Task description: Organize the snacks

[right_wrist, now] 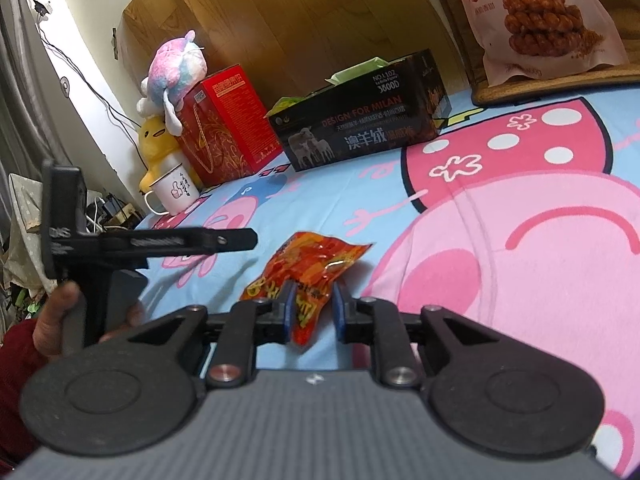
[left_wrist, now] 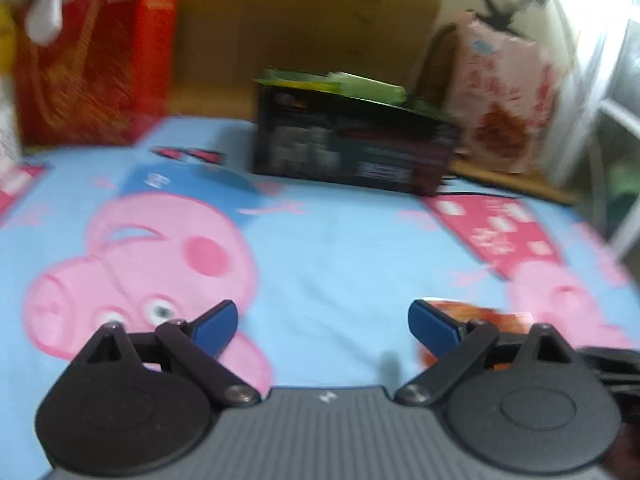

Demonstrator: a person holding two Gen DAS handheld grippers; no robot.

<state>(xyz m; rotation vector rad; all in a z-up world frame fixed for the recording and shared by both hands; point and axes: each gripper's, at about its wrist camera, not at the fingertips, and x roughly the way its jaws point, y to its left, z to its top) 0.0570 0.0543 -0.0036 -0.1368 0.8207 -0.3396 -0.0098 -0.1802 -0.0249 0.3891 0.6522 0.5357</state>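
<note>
Snack packet (right_wrist: pixel 308 276), red-orange, is lying on the blue cartoon bedsheet (right_wrist: pixel 460 240) at near centre, its near end sitting between the right gripper (right_wrist: pixel 312 312) fingers, which are narrowed around it; contact unclear. Black box (right_wrist: pixel 360 128) is sitting far centre, red box (right_wrist: pixel 224 124) far left. Left gripper (left_wrist: pixel 322 328) is hovering with fingers spread wide, nothing between them

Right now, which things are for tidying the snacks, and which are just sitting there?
For the job:
- red snack packet, between the right tool's fingers
- black box with green packets inside
- twisted-dough snack bag

Just sitting there:
- red gift bag
- plush toys
- white mug
- cartoon pig sheet

The left tool is open and empty.
</note>
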